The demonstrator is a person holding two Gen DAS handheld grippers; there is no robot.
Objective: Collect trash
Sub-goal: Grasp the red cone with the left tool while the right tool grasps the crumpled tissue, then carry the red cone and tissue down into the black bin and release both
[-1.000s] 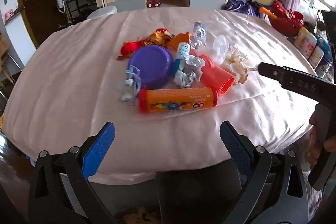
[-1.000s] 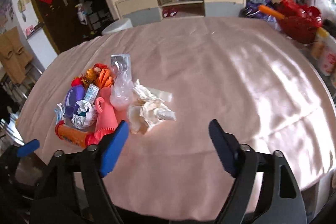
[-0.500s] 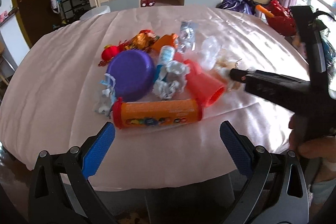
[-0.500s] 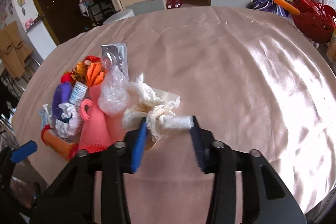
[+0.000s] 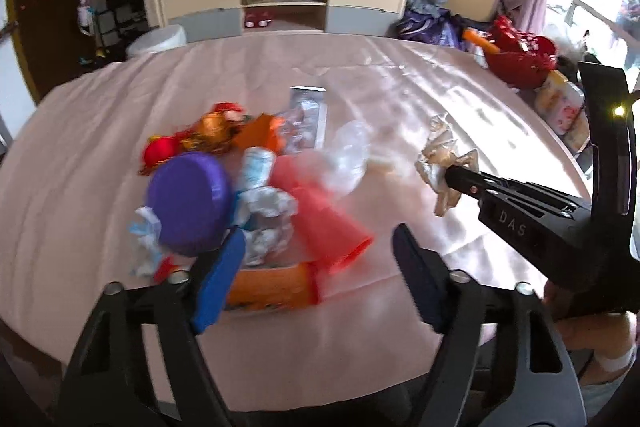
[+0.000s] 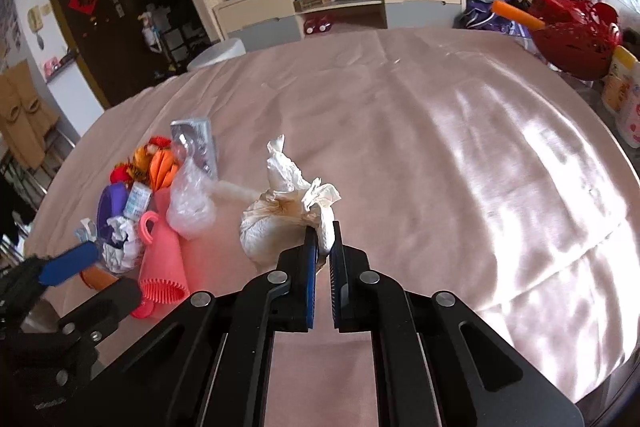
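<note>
Trash is heaped on the near left part of a table (image 6: pixel 440 147) draped in a pink cloth: a purple lid (image 5: pixel 188 203), an orange tube (image 5: pixel 272 287) lying on its side, a coral ribbed cup (image 5: pixel 324 223), a clear plastic bag (image 6: pixel 190 205), a blister pack (image 6: pixel 196 145) and crumpled foil (image 5: pixel 264 215), all touching or overlapping. A wad of stained tissue (image 6: pixel 280 223) is held apart from the heap, just to its right, pinched at one twisted corner by the right gripper (image 6: pixel 323 247); the blue pads are pressed together on that thin fold, probably because a loose corner is the easiest purchase on soft paper. Whether the wad is lifted or only resting on the cloth cannot be told. The left gripper (image 5: pixel 320 267) is poised over the near edge of the heap, its jaws having just been closing though nothing is pressed between the pads; the orange tube lies partly behind one finger, which suggests it is being lined up for the next pick. Much of the left wrist view is smeared by motion, so labels on the tube are unreadable. No bin is seen in either view.
</note>
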